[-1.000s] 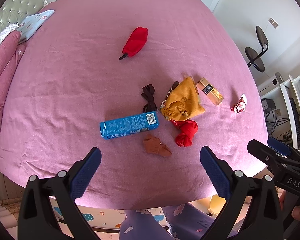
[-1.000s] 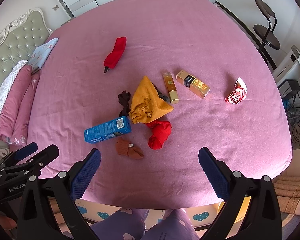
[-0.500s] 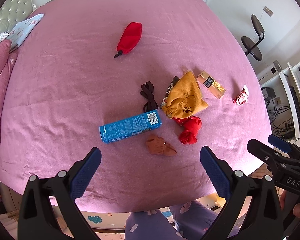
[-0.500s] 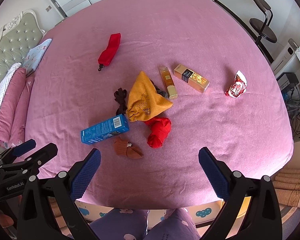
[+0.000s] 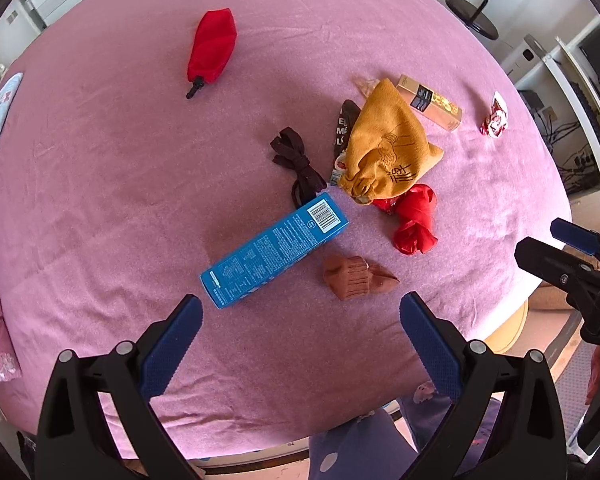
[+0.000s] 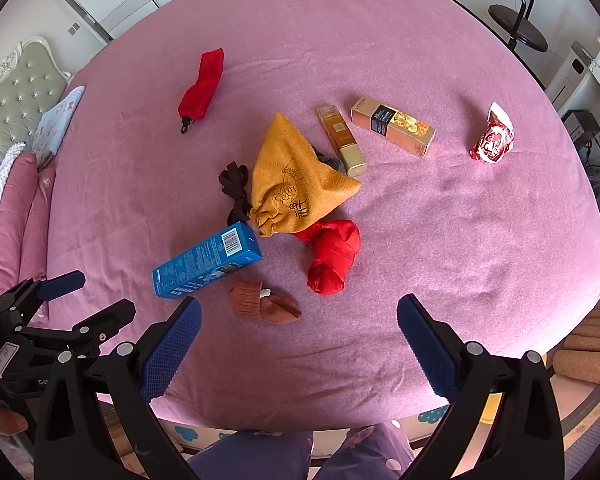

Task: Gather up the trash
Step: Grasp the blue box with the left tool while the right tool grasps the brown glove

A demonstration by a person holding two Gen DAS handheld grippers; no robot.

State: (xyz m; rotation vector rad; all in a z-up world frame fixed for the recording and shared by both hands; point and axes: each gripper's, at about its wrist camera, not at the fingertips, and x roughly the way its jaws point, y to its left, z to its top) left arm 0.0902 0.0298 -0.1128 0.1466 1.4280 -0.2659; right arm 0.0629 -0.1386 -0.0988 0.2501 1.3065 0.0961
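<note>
Blue box (image 5: 274, 250) lies on the pink bed (image 5: 100, 160), long axis running near-left to far-right, near end just ahead of left tongs (image 5: 300, 334). Left tongs nearer; right tongs (image 6: 298, 334) also spread apart, both empty.

On the bed (image 6: 420, 240), a box (image 6: 206, 260) lies lower left of the pouch (image 6: 296, 184); a wrapper (image 6: 493, 140) sits far right.

Left gripper (image 5: 300, 320) and right gripper (image 6: 298, 322) held side by side, fingers spread wide, both empty.
</note>
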